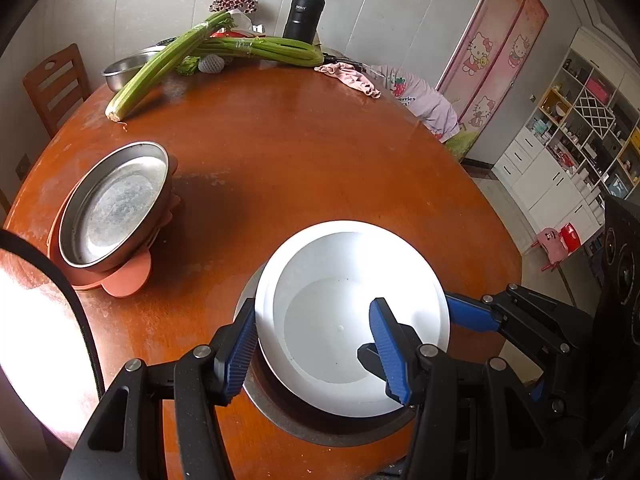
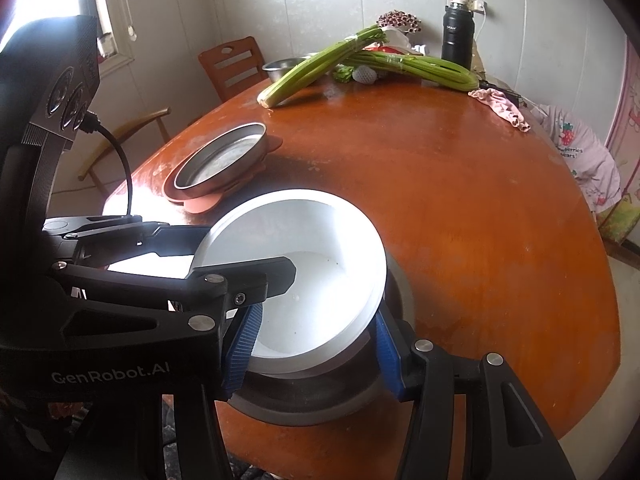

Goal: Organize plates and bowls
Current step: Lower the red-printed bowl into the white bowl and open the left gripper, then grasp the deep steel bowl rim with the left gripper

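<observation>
Task looks abt half done: round white bowl [image 1: 352, 316] sits nested in grey metal bowl [image 1: 320, 428] at near bench [image 1: 320, 152] edge, left claw [image 1: 316, 354] & right claw [image 2: 310, 350] both clamping its rim, w/ steel oval dish [image 1: 116, 208] already on salmon-pink plate [image 1: 128, 280], far steel basin [image 1: 128, 66] untouched.

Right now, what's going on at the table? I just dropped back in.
Both handheld grippers are at the white bowl, which sits in a metal dish near the table edge. The left gripper straddles the bowl's near-left rim; the right gripper straddles its right rim. Whether the pads are pressing is unclear. A steel pan already rests on pink plates to the left.
</observation>
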The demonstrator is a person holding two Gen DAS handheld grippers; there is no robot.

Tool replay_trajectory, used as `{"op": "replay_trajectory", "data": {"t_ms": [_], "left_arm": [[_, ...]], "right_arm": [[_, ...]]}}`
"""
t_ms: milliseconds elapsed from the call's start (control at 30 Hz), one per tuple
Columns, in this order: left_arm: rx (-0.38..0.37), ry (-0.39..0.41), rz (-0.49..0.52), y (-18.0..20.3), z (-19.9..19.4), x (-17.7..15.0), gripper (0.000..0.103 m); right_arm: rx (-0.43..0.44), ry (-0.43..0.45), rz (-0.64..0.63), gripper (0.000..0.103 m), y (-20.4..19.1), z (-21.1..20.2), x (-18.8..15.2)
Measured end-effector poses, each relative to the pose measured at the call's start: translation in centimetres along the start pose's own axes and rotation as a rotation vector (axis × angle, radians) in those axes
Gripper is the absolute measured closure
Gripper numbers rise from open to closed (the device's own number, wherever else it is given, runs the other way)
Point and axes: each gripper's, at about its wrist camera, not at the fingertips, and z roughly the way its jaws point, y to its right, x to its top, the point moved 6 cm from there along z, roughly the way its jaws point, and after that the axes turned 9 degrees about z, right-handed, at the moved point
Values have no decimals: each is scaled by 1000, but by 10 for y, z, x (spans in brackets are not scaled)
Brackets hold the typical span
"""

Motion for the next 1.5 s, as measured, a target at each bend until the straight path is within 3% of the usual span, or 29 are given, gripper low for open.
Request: {"op": "replay_trajectory", "data": {"t_ms": [267, 433, 933, 1500], "left_arm": [[6, 7, -6, -2, -2, 2, 48], [4, 30, -11, -4, -9, 4, 48], [31, 67, 4, -3, -27, 9, 47], [54, 24, -30, -21, -12, 8, 42]], "right_arm": [[-18, 13, -6, 47, -1, -2, 1], [-31, 46, -10, 39, -3, -8, 4], [-60, 100, 20, 35, 14, -24, 19], [-89, 65, 77, 35, 37, -11, 23]]}}
